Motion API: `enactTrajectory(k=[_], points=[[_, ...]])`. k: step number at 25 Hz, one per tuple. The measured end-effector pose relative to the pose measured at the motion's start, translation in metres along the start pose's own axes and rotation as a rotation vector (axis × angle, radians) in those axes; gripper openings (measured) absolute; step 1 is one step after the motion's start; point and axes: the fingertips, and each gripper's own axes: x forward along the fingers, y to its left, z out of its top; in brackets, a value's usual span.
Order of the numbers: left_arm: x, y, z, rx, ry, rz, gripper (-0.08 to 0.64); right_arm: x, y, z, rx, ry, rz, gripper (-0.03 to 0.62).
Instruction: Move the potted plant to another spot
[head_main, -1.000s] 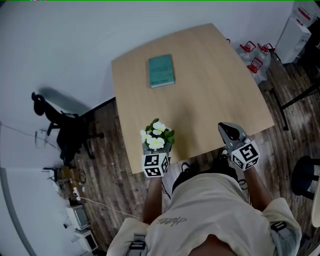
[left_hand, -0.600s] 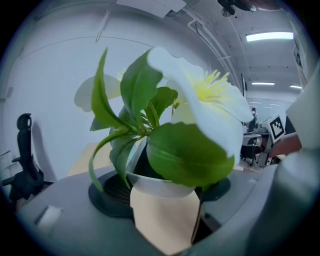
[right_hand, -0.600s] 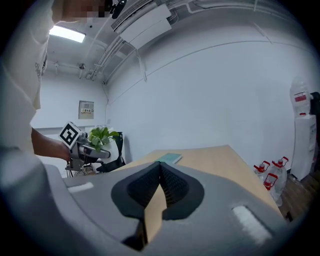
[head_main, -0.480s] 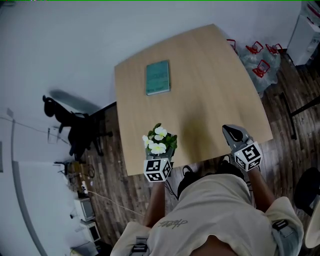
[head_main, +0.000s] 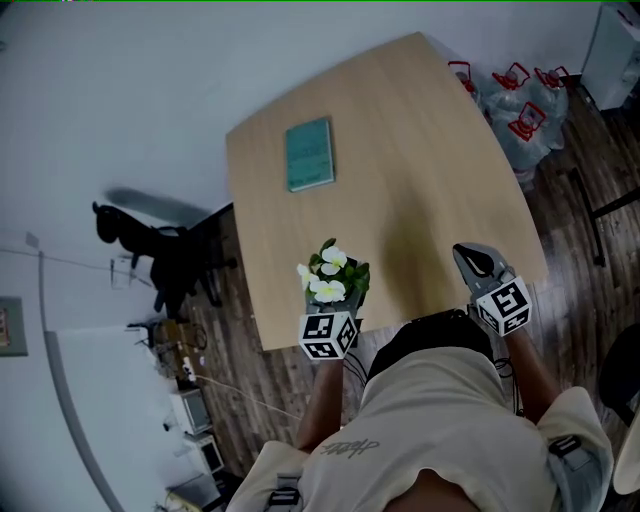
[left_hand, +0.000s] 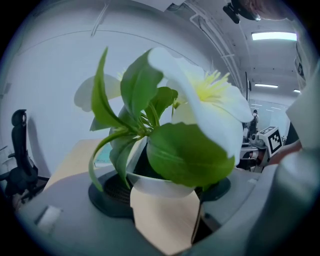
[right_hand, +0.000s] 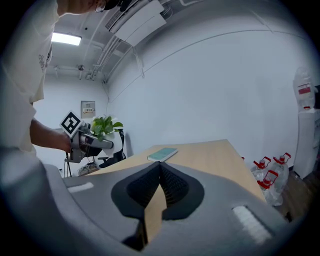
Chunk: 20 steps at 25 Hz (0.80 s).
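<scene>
Our left gripper (left_hand: 164, 194) has its jaws pressed on either side of the white pot (left_hand: 159, 184) of the potted plant (left_hand: 187, 155), whose green leaves and white flower (left_hand: 212, 107) fill the middle. Below the pot we see the tan table (left_hand: 162, 222); a black chair (left_hand: 20, 167) stands at the far left

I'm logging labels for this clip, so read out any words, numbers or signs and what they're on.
Nothing is legible.
teal book: cover print too blurred.
shirt: script print, unreadable.
wall notice: too small.
red label on the white appliance: too small.
marker cubes: square patterns, no words.
</scene>
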Motion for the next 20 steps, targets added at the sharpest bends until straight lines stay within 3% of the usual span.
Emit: enactTrajectory(k=[6, 11, 20], points=[[0.020, 0.008, 0.006, 0.082, 0.001, -0.064, 0.365, 0.022, -0.001, 0.020, 0.016, -0.042, -0.071, 0.002], [0.039, -0.004, 0.017, 0.151, -0.024, -0.163, 0.365, 0.027, 0.003, 0.034, -0.035, -0.020, -0.096, 0.002], [0.068, -0.016, 0.013, 0.142, -0.039, -0.298, 0.365, 0.030, -0.004, 0.045, -0.053, 0.014, -0.197, 0.003]])
